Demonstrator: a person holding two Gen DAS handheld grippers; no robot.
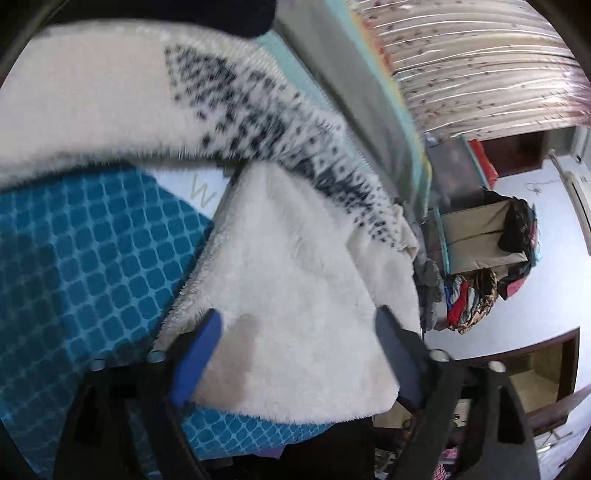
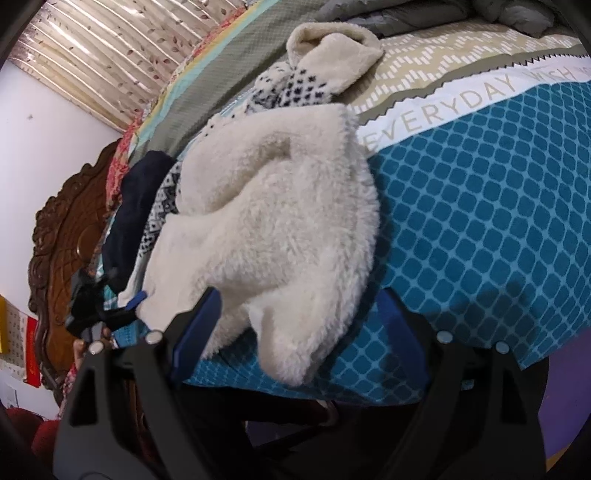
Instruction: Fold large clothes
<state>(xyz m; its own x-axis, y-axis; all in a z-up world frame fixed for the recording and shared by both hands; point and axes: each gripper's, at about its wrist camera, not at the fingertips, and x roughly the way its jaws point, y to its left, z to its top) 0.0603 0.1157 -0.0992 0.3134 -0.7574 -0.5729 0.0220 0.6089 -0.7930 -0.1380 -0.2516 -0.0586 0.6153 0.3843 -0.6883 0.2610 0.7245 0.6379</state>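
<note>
A cream fleece garment (image 2: 273, 206) with a black-and-white knit pattern lies bunched on a bed with a teal checked cover (image 2: 480, 206). In the left wrist view the same garment (image 1: 295, 266) spreads ahead with its patterned band (image 1: 258, 122) crossing it. My left gripper (image 1: 299, 350) is open, its blue-padded fingers (image 1: 195, 362) on either side of a cream corner near the bed edge. My right gripper (image 2: 295, 325) is open, with a hanging fold of fleece between its jaws. The left gripper also shows in the right wrist view (image 2: 110, 310) at the garment's far edge.
A dark navy garment (image 2: 136, 206) lies beside the fleece by the carved wooden headboard (image 2: 62, 236). Grey bedding (image 2: 424, 14) is piled at the far end. A curtain (image 1: 480, 66), a box and a heap of coloured clothes (image 1: 469, 299) stand past the bed.
</note>
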